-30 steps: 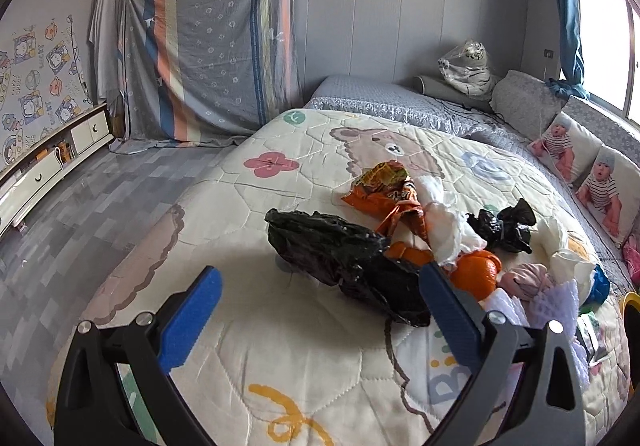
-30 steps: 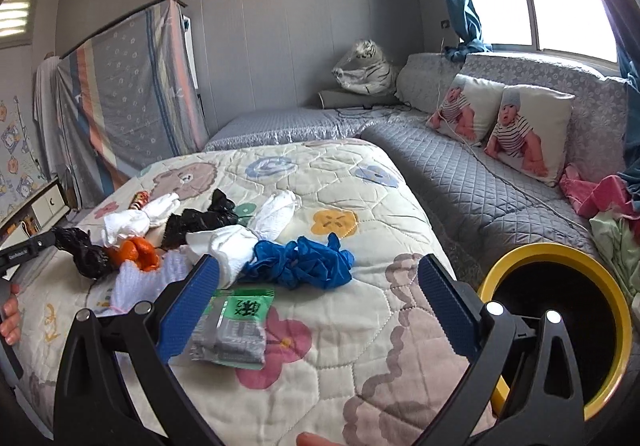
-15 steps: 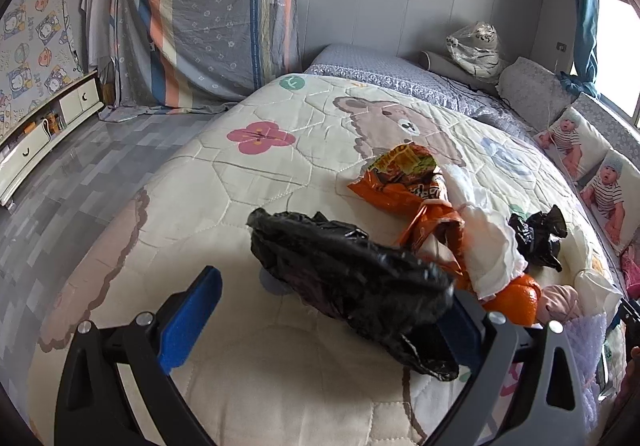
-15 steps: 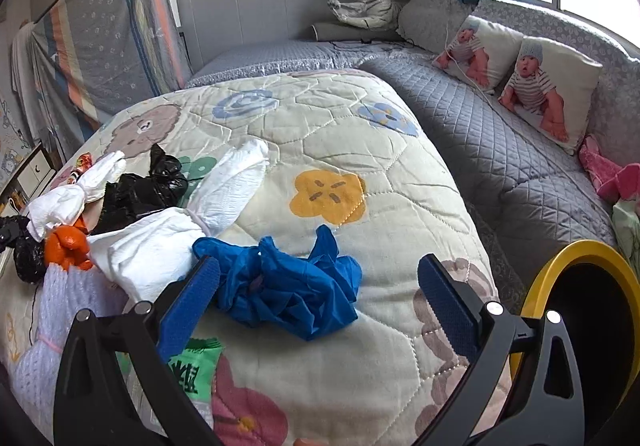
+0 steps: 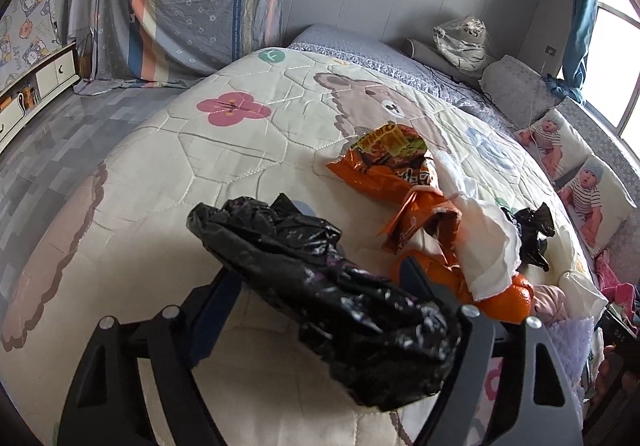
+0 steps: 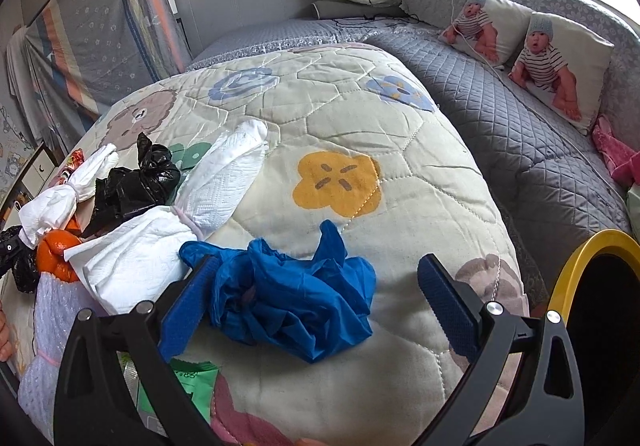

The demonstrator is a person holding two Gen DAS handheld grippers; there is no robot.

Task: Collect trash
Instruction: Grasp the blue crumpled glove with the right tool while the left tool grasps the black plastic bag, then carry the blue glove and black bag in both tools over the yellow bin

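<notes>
A crumpled black plastic bag (image 5: 280,242) lies on the patterned quilt (image 5: 200,181) between the fingers of my left gripper (image 5: 320,278). Its jaws are closing around the bag, and the bag covers both fingertips. Beyond it lie an orange snack wrapper (image 5: 384,169), white tissue (image 5: 488,246), an orange (image 5: 508,298) and a small knotted black bag (image 5: 528,230). In the right wrist view my right gripper (image 6: 318,266) stands open over a crumpled blue glove (image 6: 296,298), which sits between its fingers without touching the pads.
A yellow-rimmed bin (image 6: 572,274) stands at the bed's right edge beside my right gripper. A white paper towel bundle (image 6: 160,246) and a green packet (image 6: 192,378) lie left of the glove. Baby-print pillows (image 6: 560,61) line the grey couch.
Both grippers came forward and down onto the bed. The left jaws have narrowed around the black bag. The blue glove now sits between the right fingers.
</notes>
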